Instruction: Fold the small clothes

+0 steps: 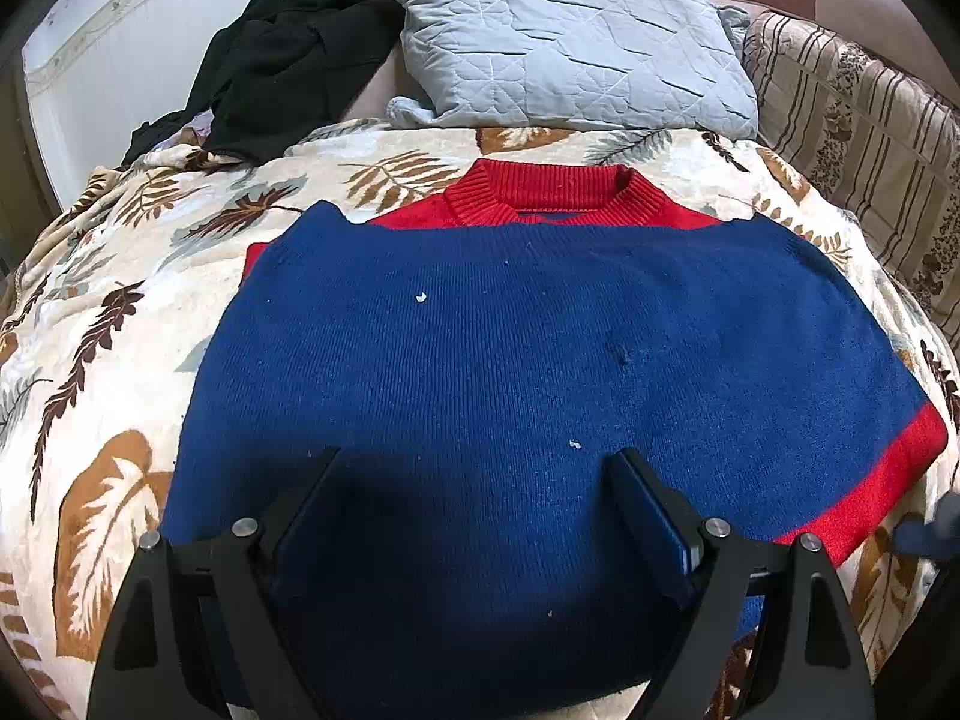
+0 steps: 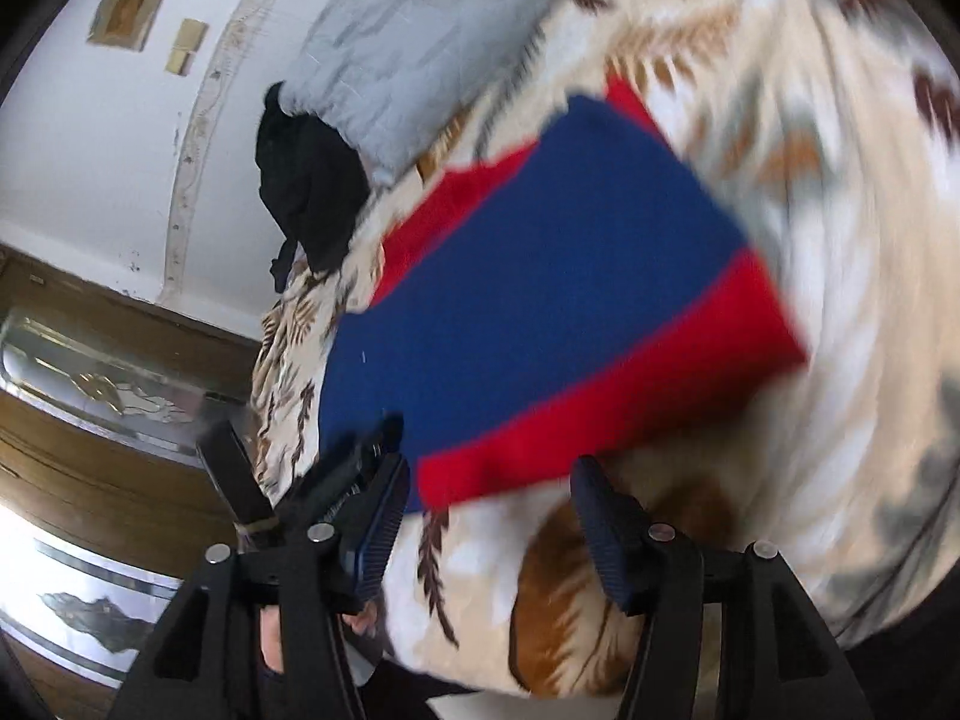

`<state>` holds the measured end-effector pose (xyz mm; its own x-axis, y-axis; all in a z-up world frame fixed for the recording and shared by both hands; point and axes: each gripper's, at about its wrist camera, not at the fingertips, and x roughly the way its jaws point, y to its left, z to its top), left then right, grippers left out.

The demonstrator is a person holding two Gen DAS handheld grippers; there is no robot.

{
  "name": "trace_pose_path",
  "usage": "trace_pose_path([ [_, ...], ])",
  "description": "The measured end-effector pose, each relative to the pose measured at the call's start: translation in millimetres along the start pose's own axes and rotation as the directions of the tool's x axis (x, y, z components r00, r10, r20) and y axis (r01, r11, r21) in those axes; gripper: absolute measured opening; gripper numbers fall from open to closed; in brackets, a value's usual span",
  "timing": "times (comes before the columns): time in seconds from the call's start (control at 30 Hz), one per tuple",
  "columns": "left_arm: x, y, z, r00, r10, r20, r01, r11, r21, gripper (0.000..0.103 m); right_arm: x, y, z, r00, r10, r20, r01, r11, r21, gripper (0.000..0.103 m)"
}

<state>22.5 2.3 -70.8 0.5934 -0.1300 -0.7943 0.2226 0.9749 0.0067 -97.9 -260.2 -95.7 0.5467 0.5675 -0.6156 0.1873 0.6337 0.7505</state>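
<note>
1. The left gripper (image 1: 480, 468) hangs over the near part of the sweater (image 1: 540, 360), its two black fingers (image 1: 312, 498) spread wide, one on each side of a stretch of blue knit; nothing is pinched between them.
2. The right gripper (image 2: 489, 480) is released too: its fingers (image 2: 606, 528) stand apart with only the blanket (image 2: 810, 210) showing in the gap. They sit just off the sweater's (image 2: 540, 276) near red corner, and whether a tip brushes the cloth cannot be told through the blur.
3. In the right wrist view the left gripper (image 2: 360, 468) shows at the sweater's near edge, beside the right gripper's left finger.
4. The sweater lies flat on the bed, folded into a rough rectangle. Its blue panel faces up, the red ribbed collar (image 1: 558, 195) peeks out at the far end, and a red band (image 1: 870, 480) runs along the right side.
5. A few small white flecks (image 1: 421, 297) of lint dot the blue knit.
6. Under the sweater spreads the cream blanket (image 1: 120, 330), printed with brown and grey leaves.
7. Beyond the collar, a grey quilted pillow (image 1: 564, 42) leans at the head of the bed.
8. Left of the pillow lies a heap of black clothing (image 1: 288, 60), partly against the white wall (image 1: 108, 60).
9. To the right of the pillow is a striped, flowered cushion (image 1: 852, 114).
10. The right wrist view also shows brown wooden furniture with glass panels (image 2: 108, 372) beside the bed.
</note>
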Motion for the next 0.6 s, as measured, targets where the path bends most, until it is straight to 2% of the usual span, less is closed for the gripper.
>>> trace_pose_path([
  [0.1,-0.7,0.5,-0.9,1.000,-0.004,0.000,0.004,1.000,0.002,0.088,13.8,-14.0,-3.4,1.000,0.006,-0.018,-0.004,0.997,0.080,0.060],
  [0.23,-0.4,0.6,-0.7,1.000,-0.002,-0.001,0.002,1.000,0.002,0.088,10.5,-24.7,7.4,0.999,0.008,0.051,-0.014,0.992,0.122,0.060],
  [0.43,0.1,-0.2,0.1,1.000,0.000,-0.001,0.000,1.000,0.002,0.089,1.3,-32.5,35.9,0.984,-0.022,0.174,-0.005,0.988,0.153,0.060],
  [0.53,0.0,0.3,0.4,1.000,-0.001,0.000,0.001,1.000,0.002,0.089,4.7,-37.4,43.1,0.982,-0.030,0.185,-0.003,0.984,0.176,0.060],
  [0.6,0.1,0.1,0.5,1.000,-0.001,-0.001,0.001,1.000,0.002,0.089,4.9,-32.4,46.5,0.978,-0.048,0.202,0.018,0.989,0.147,0.060],
])
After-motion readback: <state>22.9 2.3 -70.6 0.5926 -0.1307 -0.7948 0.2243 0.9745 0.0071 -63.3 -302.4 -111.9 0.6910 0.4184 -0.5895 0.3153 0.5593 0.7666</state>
